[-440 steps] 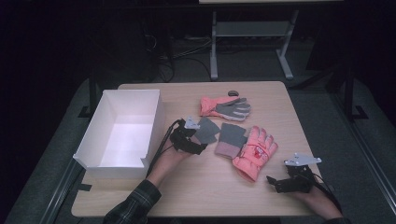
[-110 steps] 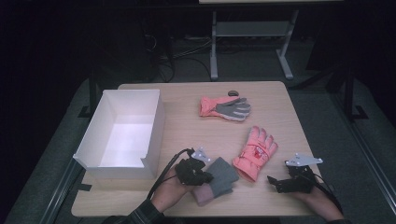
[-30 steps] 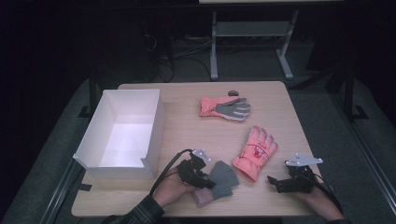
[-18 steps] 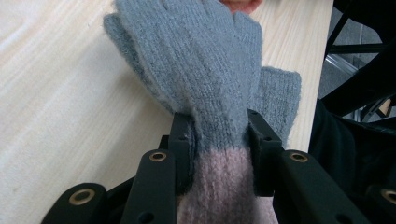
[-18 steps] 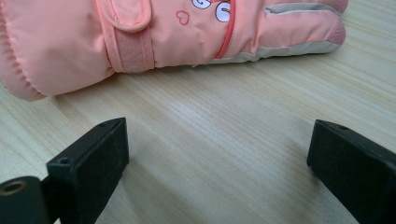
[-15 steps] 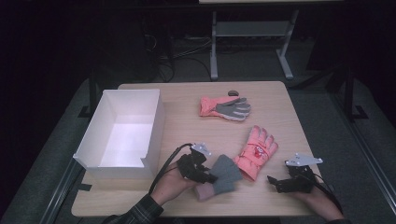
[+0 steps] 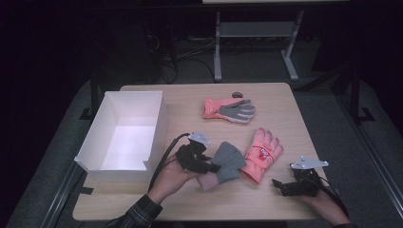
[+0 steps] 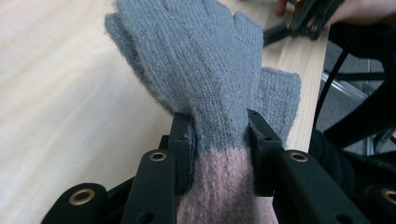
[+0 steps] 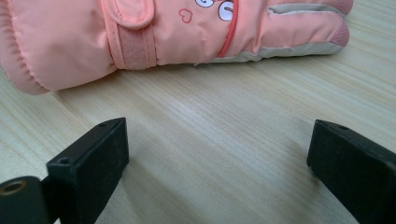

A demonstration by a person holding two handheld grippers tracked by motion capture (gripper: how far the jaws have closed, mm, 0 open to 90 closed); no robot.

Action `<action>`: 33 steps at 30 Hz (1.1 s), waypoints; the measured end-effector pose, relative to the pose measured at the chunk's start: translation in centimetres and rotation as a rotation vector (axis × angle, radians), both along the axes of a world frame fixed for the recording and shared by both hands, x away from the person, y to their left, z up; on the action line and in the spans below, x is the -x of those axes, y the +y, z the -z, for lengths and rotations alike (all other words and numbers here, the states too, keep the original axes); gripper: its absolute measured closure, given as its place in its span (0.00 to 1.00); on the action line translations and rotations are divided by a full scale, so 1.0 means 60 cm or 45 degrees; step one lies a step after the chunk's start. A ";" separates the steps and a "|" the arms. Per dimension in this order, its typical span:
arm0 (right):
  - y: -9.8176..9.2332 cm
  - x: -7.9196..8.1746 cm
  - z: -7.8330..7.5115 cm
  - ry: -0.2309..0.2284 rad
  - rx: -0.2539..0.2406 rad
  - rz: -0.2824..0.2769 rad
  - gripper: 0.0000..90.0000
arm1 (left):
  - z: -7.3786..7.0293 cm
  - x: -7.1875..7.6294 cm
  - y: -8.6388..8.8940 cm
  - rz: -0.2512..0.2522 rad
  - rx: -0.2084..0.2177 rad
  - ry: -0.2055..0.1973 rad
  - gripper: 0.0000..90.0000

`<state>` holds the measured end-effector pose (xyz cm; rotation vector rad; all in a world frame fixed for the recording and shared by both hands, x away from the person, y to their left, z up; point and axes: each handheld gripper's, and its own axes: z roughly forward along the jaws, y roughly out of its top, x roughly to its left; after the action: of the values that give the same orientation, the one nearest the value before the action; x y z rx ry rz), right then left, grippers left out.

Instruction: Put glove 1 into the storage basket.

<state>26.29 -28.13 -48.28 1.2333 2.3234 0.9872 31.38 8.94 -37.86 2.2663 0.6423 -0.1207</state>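
Note:
My left gripper [image 7: 209,167] is shut on a grey knitted glove with a pink cuff [image 7: 227,162], lifted a little off the table near its front edge. In the left gripper view the jaws pinch the grey knitted glove [image 8: 205,70] just above the cuff, at the left gripper [image 8: 218,140]. An orange padded glove [image 7: 260,154] lies flat just right of it. My right gripper [image 7: 280,186] rests open at the front right, its jaws pointing at that orange padded glove [image 9: 154,32]; nothing lies at the right gripper [image 9: 217,154] between the wide-apart jaws.
A white open box [image 7: 157,124] stands at the left of the wooden table [image 7: 190,97]. A second orange glove with a grey palm [image 7: 230,109] lies toward the back. A small dark round thing [image 7: 236,94] sits behind it.
My left gripper has risen and shifted slightly right and away with the grey glove in it. The right gripper has stayed put.

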 end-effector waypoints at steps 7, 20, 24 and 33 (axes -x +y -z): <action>0.000 0.000 0.000 0.004 -0.001 0.003 0.05 | -0.039 -0.004 0.025 -0.066 0.026 -0.029 0.75; 0.001 -0.001 0.000 0.001 -0.001 0.010 0.05 | -0.091 -0.030 0.075 -0.165 0.067 -0.082 0.75; 0.001 -0.001 0.000 0.002 0.000 0.010 0.05 | -0.111 -0.039 0.090 -0.179 0.077 -0.098 0.75; 0.000 -0.001 0.000 -0.005 0.000 0.009 0.05 | -0.143 -0.059 0.128 -0.232 0.081 -0.170 0.75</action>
<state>26.37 -28.11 -48.30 1.2374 2.3150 0.9862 34.93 16.63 -29.26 2.1229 0.7585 0.0968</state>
